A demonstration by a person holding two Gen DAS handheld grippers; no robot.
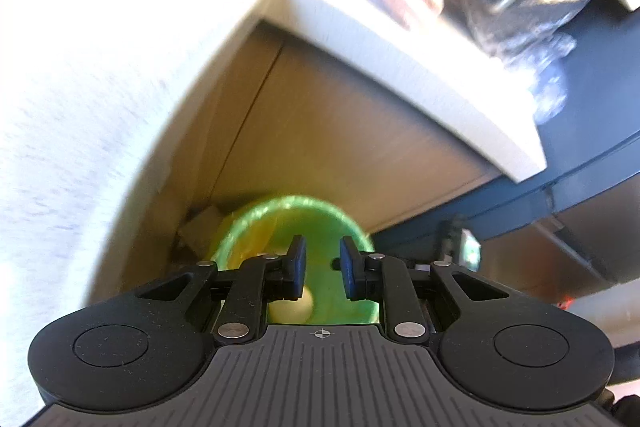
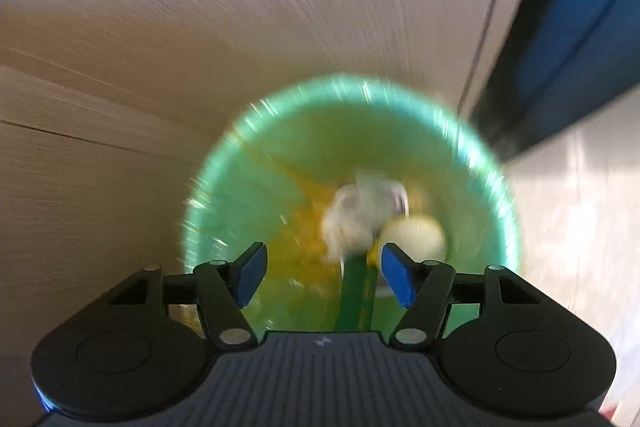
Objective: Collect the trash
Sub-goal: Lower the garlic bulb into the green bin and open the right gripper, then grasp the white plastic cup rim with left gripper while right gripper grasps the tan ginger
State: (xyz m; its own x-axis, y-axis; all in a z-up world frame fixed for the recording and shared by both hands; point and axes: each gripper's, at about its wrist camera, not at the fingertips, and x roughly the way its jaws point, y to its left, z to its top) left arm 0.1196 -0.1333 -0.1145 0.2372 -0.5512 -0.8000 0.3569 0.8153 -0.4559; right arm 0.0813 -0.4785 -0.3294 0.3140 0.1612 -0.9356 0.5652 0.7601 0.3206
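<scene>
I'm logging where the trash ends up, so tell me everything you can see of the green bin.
The green bin is a round, open-topped container of glossy, translucent-looking green plastic, seen from above. It appears to stand upright beside a light wooden cabinet panel; contact cannot be told. Inside lie a crumpled whitish wad, a pale round object, a green strip and yellowish material, all blurred. In the left wrist view the bin appears below the counter edge.
</scene>
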